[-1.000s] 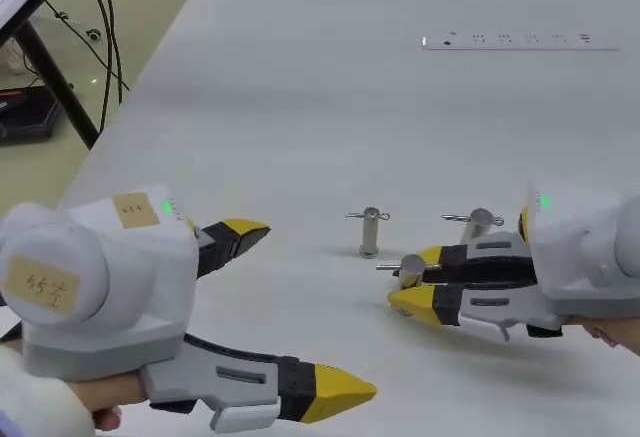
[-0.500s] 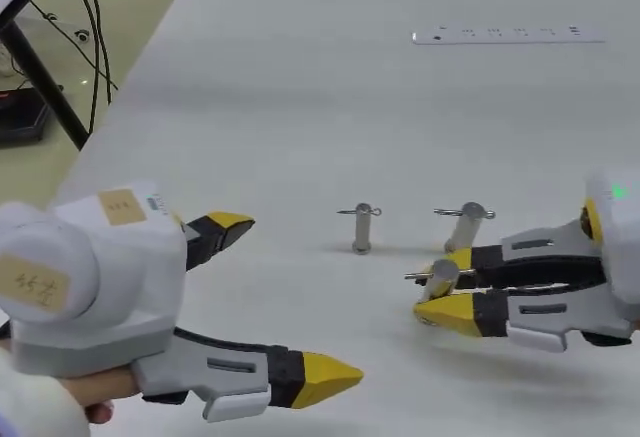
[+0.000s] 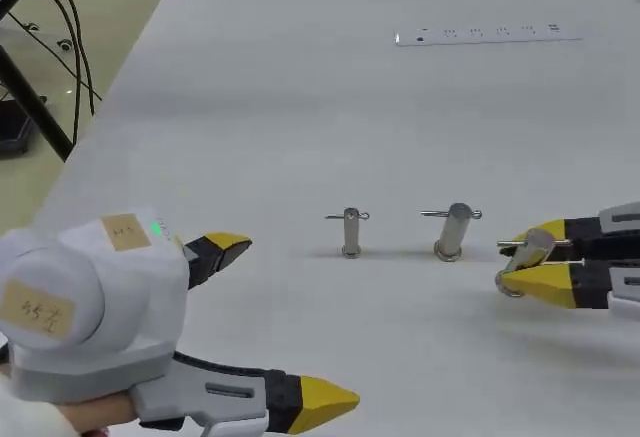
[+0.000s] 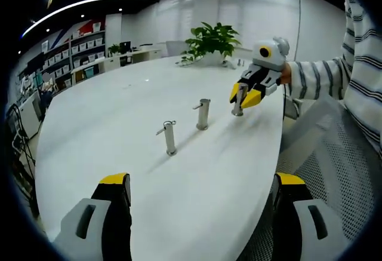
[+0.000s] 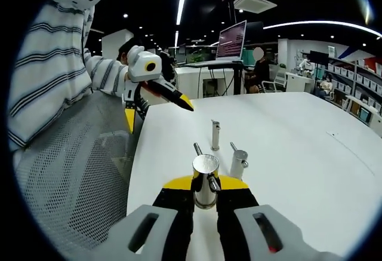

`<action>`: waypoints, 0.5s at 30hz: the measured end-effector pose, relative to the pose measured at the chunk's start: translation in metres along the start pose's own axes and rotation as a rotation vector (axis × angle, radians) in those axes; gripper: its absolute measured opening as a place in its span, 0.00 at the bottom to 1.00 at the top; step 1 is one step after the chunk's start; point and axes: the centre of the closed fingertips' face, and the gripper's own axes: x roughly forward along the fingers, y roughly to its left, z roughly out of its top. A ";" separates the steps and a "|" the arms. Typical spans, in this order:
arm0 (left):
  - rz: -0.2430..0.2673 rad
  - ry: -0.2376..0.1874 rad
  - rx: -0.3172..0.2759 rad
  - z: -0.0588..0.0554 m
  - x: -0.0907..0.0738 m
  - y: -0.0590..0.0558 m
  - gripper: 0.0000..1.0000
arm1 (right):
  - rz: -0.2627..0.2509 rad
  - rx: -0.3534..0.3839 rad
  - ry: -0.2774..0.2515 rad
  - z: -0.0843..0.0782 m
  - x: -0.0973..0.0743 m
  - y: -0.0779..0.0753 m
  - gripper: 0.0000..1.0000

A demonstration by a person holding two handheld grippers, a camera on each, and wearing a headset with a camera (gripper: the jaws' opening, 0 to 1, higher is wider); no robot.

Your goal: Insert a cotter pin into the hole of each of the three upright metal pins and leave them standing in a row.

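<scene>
The left gripper (image 3: 298, 322) and right gripper (image 3: 515, 257) are white and grey plastic with black jaws tipped in yellow, the left carrying a green light (image 3: 157, 228) and two tan handwritten labels (image 3: 124, 231), and the person wears a striped sleeve (image 4: 310, 76) of white and dark bands.

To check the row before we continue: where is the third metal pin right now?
Head view, far right: the third metal pin is clamped in the right gripper, just right of the second standing pin.
</scene>
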 end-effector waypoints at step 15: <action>0.028 -0.024 -0.057 0.005 -0.005 0.008 0.98 | -0.069 0.013 0.051 -0.032 -0.020 -0.040 0.08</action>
